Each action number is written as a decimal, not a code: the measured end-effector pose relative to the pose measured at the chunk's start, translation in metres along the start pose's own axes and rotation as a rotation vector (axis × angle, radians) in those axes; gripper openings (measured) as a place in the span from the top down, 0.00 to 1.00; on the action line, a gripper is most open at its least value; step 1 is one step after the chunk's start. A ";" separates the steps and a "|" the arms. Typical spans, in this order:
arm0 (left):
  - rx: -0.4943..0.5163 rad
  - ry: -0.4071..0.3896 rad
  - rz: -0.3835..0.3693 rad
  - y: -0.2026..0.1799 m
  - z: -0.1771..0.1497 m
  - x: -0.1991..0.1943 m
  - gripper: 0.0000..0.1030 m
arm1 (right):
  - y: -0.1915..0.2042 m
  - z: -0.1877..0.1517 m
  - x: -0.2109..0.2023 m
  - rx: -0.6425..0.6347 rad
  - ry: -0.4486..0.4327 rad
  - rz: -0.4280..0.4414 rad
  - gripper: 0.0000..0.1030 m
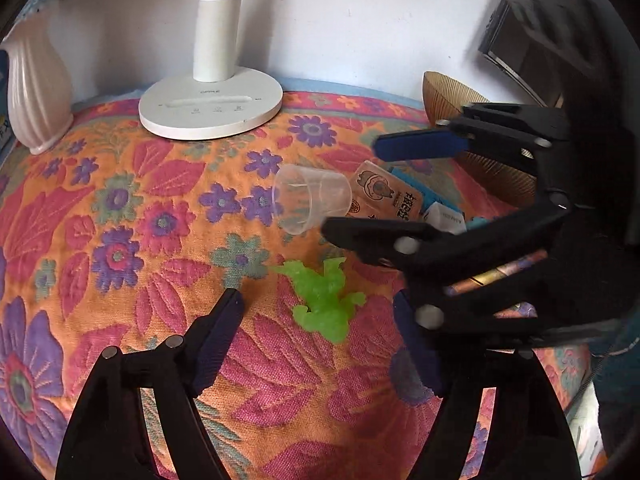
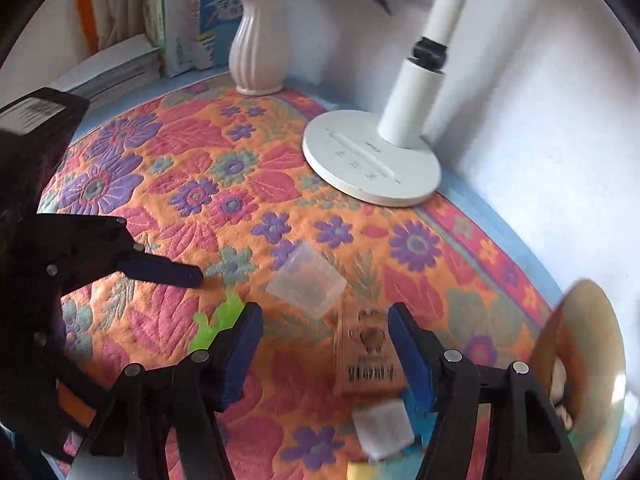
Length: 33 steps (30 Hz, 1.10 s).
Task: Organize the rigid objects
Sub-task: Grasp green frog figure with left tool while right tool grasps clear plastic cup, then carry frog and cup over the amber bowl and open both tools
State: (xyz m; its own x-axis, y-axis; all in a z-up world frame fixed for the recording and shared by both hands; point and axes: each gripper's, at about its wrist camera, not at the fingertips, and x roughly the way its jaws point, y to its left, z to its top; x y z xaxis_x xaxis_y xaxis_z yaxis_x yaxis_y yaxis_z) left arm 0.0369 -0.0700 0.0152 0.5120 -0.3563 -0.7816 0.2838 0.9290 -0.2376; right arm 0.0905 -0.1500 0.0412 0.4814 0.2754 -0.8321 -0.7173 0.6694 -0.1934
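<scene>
Both the left gripper (image 1: pixel 320 344) and right gripper (image 2: pixel 324 344) hang open and empty above the tabletop (image 1: pixel 120 240), seemingly choosing a pick: the clear cup (image 1: pixel 310 199) lies tipped beside the green toy (image 1: pixel 324 300), so the next move calls for lowering around one

Open floral cloth (image 1: pixel 120 240) lies wide on the vase (image 1: pixel 36 80) side of the clear cup (image 1: pixel 312 200), nothing standing there. Behind the cup the lamp base (image 1: pixel 210 110) blocks the wall side. Right beside the cup it's crowded: brown packet (image 1: pixel 384 194) touching it, blue and white boxes (image 1: pixel 444 212) packed just beyond, wooden bowl (image 1: pixel 448 96) further back. In front of the cup, the green toy (image 1: pixel 324 300) sits between spread fingers, right gripper (image 1: pixel 352 188) looming over.
</scene>
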 end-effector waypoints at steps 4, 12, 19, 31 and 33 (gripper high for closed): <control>0.021 -0.010 0.011 -0.001 -0.002 0.000 0.27 | 0.003 0.012 0.023 -0.068 0.051 0.075 0.47; 0.054 -0.039 -0.015 -0.005 -0.005 -0.003 0.71 | -0.005 0.003 0.013 0.080 -0.012 0.105 0.53; 0.076 -0.128 0.009 -0.015 -0.028 -0.043 0.71 | -0.013 -0.043 -0.077 0.343 -0.166 0.169 0.53; 0.121 -0.198 0.082 -0.019 -0.053 -0.056 0.71 | 0.030 -0.168 -0.077 0.609 -0.127 0.241 0.52; 0.118 -0.188 0.083 -0.021 -0.053 -0.054 0.71 | 0.033 -0.176 -0.079 0.621 -0.124 0.235 0.50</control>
State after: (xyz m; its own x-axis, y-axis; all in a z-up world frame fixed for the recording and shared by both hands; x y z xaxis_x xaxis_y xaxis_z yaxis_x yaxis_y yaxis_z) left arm -0.0396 -0.0649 0.0323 0.6761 -0.3020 -0.6721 0.3216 0.9416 -0.0996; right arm -0.0601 -0.2713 0.0093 0.4287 0.5149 -0.7424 -0.4053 0.8440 0.3513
